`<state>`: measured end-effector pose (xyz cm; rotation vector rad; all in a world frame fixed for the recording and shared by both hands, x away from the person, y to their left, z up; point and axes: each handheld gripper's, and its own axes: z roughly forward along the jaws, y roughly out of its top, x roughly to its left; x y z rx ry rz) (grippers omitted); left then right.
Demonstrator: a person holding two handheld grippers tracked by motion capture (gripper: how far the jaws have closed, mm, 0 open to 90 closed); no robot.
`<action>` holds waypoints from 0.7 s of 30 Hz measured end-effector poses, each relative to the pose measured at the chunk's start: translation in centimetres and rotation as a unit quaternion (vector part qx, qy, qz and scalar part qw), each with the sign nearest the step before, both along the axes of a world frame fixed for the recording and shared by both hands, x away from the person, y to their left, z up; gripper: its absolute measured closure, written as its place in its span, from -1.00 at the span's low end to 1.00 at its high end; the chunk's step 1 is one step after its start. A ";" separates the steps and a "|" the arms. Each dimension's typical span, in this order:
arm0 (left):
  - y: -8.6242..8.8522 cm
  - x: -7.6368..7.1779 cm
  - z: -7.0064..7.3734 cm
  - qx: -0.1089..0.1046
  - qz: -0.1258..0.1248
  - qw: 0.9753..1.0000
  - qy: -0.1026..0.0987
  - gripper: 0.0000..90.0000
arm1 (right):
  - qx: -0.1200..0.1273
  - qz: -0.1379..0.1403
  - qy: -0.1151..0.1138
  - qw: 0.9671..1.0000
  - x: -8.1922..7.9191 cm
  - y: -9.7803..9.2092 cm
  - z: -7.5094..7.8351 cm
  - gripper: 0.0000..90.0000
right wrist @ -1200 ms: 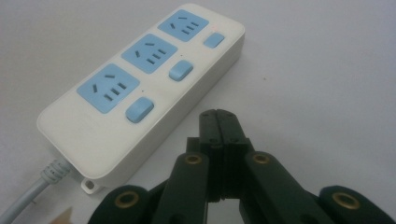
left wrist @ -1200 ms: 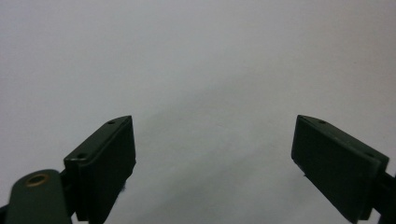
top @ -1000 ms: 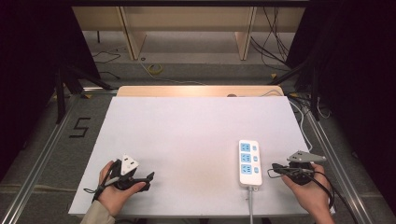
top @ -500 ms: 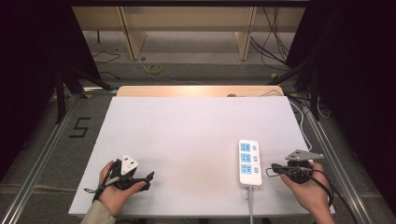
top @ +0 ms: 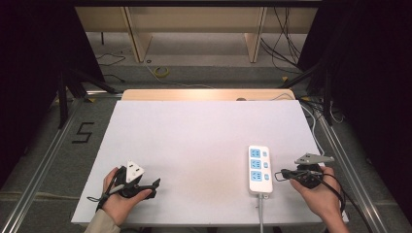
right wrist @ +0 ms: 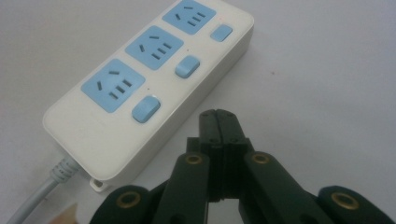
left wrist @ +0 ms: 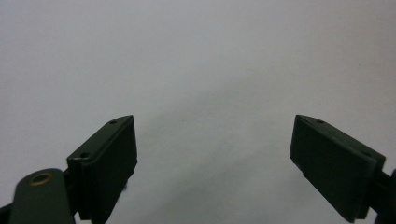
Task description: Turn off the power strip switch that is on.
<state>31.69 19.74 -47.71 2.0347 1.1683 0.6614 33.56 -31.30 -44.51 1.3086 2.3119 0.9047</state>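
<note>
A white power strip [top: 259,170] with three blue sockets and blue switches lies on the white table [top: 204,141] at the front right, its grey cable [top: 261,213] running off the front edge. In the right gripper view the power strip [right wrist: 149,79] lies just left of and beyond my right gripper [right wrist: 218,116], whose jaws are pressed together with nothing between them. In the high view my right gripper [top: 281,174] sits just right of the strip. My left gripper [top: 154,186] rests at the front left, jaws wide apart over bare table [left wrist: 205,70], holding nothing.
A wooden board [top: 204,94] lies along the table's far edge. Cables [top: 286,34] trail on the floor beyond. A metal rail [top: 43,160] runs along the left side, beside a floor mark "5" [top: 83,132].
</note>
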 end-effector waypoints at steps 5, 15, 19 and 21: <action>-0.1 0.1 -0.1 -0.001 -0.003 1.000 0.000 -0.68 | 0.001 -0.004 0.001 1.000 0.2 -0.1 0.1 1.00; -0.1 0.1 -0.1 -0.002 -0.002 1.000 -0.001 -0.68 | 0.001 -0.006 0.006 1.000 0.9 0.3 0.5 1.00; -0.1 0.1 -0.2 -0.002 -0.001 1.000 -0.001 -0.68 | 0.001 -0.005 0.007 1.000 1.2 0.5 0.7 1.00; -0.1 0.1 -0.2 -0.002 -0.001 1.000 -0.001 -0.67 | 0.000 -0.004 0.006 1.000 1.5 0.7 0.8 1.00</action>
